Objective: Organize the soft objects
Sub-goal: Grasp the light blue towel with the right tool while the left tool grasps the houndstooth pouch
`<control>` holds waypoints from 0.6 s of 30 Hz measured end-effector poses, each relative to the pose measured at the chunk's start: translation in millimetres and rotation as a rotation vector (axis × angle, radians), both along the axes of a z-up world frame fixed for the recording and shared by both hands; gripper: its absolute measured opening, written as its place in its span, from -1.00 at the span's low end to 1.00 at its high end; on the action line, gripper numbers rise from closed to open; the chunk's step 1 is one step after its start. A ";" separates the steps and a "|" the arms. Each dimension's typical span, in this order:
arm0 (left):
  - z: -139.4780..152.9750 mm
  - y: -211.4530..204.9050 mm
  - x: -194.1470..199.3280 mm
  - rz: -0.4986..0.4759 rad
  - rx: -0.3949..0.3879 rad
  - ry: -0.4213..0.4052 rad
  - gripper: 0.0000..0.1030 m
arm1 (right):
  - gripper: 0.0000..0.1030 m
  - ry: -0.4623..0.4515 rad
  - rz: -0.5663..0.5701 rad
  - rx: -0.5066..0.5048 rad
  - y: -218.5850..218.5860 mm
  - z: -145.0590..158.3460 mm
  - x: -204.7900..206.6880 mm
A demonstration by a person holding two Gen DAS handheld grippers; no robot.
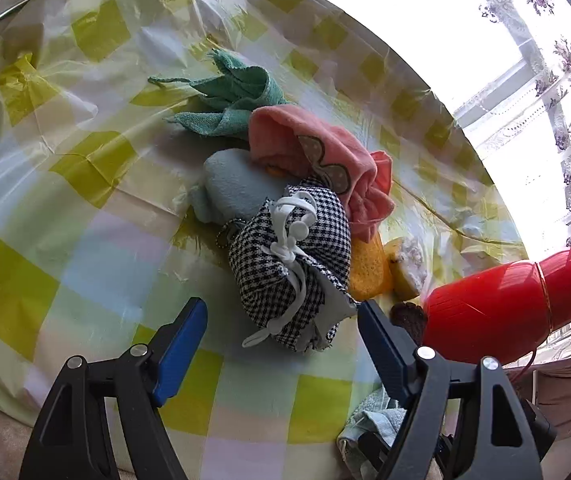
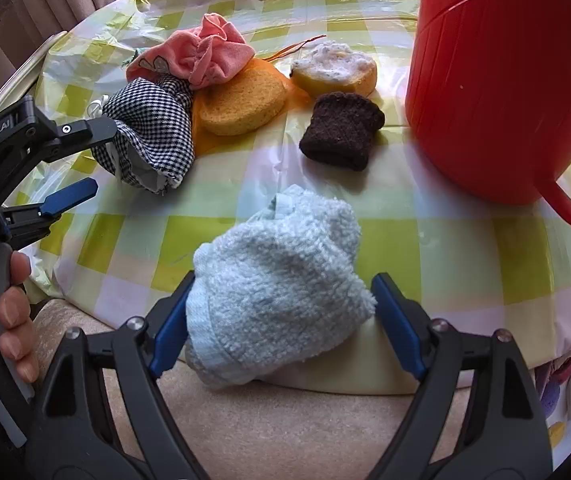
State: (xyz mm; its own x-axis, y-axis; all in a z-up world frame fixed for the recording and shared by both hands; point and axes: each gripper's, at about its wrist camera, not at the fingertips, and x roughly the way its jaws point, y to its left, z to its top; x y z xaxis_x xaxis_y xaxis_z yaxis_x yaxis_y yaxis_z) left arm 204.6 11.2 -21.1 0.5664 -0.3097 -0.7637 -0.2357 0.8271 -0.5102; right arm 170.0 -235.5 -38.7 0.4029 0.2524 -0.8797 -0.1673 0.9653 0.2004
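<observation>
Judging by how things lie, the sorting has barely begun: every soft item in view sits loose on the desk (image 2: 465,272), and nothing can be seen inside the red bucket (image 2: 501,80), whose mouth is out of view in both pictures.

The right hand-held gripper (image 2: 281,324) is spread wide around a pale blue towel (image 2: 277,292) bunched at the near edge of the desk. Its left pad touches the towel; the right pad stands just clear, so nothing is clamped yet.

The left hand-held gripper (image 1: 283,344) is also wide open and holds nothing. It is aimed at a checked pouch (image 1: 289,264) with a white drawstring, which lies just ahead of the fingertips.

Still heaped together beyond the pouch are a pink cloth (image 1: 317,152), a pale blue plush (image 1: 233,188) partly under it, and a teal cloth (image 1: 229,100) behind. To their right lie an orange sponge (image 2: 241,108), a yellow sponge (image 2: 333,72) topped with white scrub, and a brown knitted piece (image 2: 341,136), the last nearest the bucket.

So the towel and pouch look like the first two picks, with six more pieces left after them, assuming the bucket is where they belong.
</observation>
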 end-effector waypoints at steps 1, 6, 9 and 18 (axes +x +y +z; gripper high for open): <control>-2.4 -1.0 4.3 0.000 0.004 0.003 0.52 | 0.66 -0.006 0.001 -0.002 0.8 0.4 -1.0; -11.8 -9.4 19.6 -0.025 0.015 -0.003 0.51 | 0.43 -0.034 0.024 0.010 3.7 3.4 -6.8; -18.0 -12.4 24.2 -0.042 0.012 0.004 0.04 | 0.21 -0.046 0.032 0.025 3.4 5.1 -9.0; -11.0 -11.6 6.1 -0.031 0.028 -0.049 -0.54 | -0.23 -0.079 0.053 0.048 3.6 10.6 -18.7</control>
